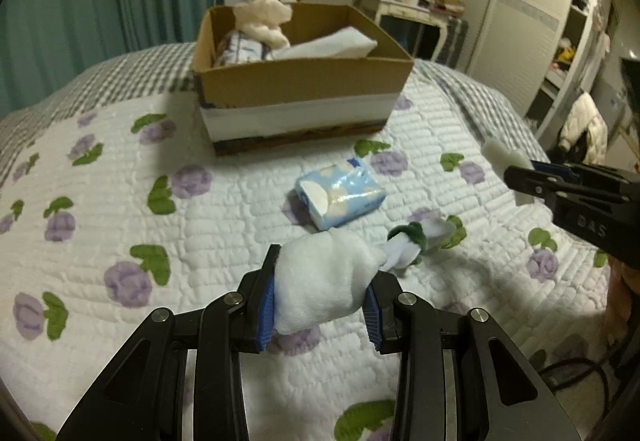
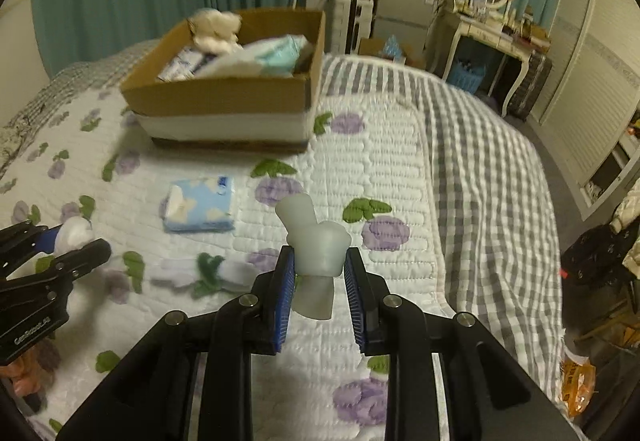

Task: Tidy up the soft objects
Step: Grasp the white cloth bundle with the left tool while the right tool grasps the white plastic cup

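Sorting partly done: both grippers loaded, box part-filled.
Left gripper (image 1: 322,295) clamps a white plush (image 1: 324,277); right gripper (image 2: 319,281) clamps a pale soft piece (image 2: 316,241). Tissue pack (image 1: 340,195) remains mid-bed, before the cardboard box (image 1: 300,81).

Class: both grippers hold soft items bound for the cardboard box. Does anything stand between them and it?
Nothing visible does. Only the tissue pack and a small flower toy lie low on the quilt below the route to the open cardboard box.

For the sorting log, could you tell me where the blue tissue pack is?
The blue tissue pack lies on the quilt, between the cardboard box and both grippers.
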{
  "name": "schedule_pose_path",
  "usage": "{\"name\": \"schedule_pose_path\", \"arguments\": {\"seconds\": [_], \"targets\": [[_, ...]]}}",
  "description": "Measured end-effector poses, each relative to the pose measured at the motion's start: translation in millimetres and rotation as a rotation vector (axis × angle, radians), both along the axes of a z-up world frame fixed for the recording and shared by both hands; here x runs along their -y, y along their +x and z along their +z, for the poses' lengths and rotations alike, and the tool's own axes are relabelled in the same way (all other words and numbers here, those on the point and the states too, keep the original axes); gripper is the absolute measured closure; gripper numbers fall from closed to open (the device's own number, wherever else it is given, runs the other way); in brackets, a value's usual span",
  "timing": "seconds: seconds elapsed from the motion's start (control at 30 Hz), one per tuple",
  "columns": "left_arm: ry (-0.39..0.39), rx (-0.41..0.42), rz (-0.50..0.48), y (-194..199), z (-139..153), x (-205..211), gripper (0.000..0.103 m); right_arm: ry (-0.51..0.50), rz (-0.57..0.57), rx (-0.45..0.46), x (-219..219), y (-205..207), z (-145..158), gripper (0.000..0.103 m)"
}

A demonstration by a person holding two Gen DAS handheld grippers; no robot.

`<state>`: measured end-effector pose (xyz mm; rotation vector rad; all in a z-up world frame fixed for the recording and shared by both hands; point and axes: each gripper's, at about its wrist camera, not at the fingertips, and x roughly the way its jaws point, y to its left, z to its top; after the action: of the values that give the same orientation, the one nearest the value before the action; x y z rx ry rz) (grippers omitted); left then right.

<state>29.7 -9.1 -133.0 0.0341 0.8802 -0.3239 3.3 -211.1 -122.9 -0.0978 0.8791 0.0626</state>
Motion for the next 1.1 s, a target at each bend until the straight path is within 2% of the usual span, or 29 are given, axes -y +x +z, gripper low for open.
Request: {"name": "schedule_pose_path", "arguments": {"seconds": [0.17,0.27,0.43,0.57,0.97,1.1], "targets": [[-0.025,0.052,0.038,-9,22,-10,0.068,0.047,0.020,0.069,-14,-24,23,0.078],[-0.042,0.095,0.056,-14,46,-16,0.068,0.069,0.025,0.100,-19,-30,39,0.078],[-0.058,0.189,0.074,-20,93,-25,0.068,0.093,0.027,0.199,-25,-41,83,0.078],[-0.071,0.241,0.070,-23,124,-29,0.068,0.135,0.076,0.266,-30,-47,122,0.078],[-0.127,0.431,0.039,-21,214,-31,0.068,0.139,0.082,0.518,-42,-61,220,0.078],[-0.134,0.473,0.041,-6,228,-31,0.067,0.120,0.089,0.571,-48,-52,241,0.078]]}}
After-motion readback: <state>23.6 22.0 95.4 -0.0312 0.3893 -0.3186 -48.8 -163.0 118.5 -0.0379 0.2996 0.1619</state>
